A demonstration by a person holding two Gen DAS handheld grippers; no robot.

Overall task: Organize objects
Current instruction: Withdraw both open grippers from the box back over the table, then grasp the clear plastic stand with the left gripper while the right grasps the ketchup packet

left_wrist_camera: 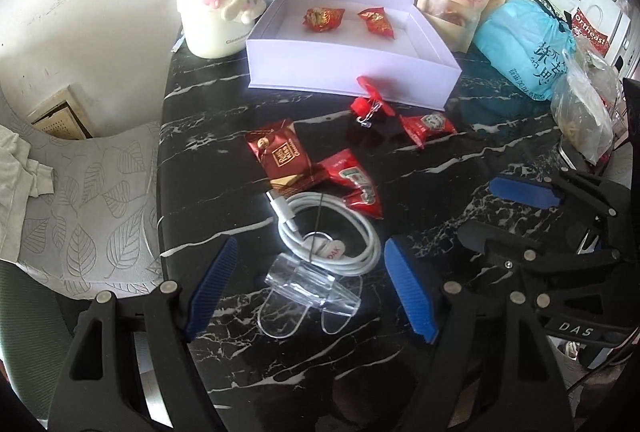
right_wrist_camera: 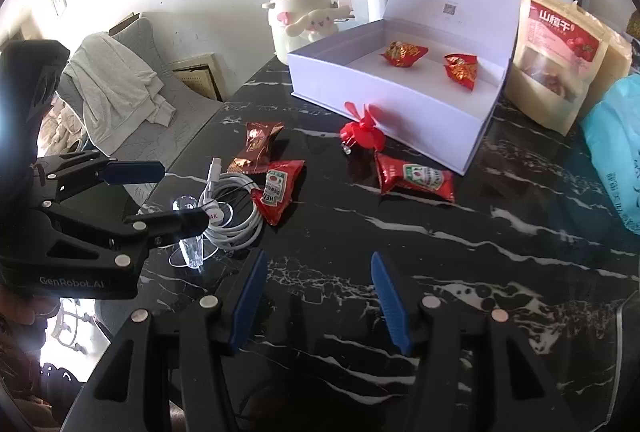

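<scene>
My left gripper (left_wrist_camera: 310, 286) stands open above the clear plastic clip (left_wrist_camera: 310, 284), pads not touching it; my right gripper (right_wrist_camera: 318, 306) stands open over bare marble table (right_wrist_camera: 440, 252). Beyond the clip lies the coiled white cable (left_wrist_camera: 332, 232), touching a ketchup sachet (left_wrist_camera: 356, 184). Farther off stands the open white box (left_wrist_camera: 352, 72), holding two red wrapped candies (left_wrist_camera: 322, 18).

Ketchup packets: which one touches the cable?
The ketchup packet by the brown packet: its corner overlaps the white cable. The other packet lies apart, near the box.
</scene>
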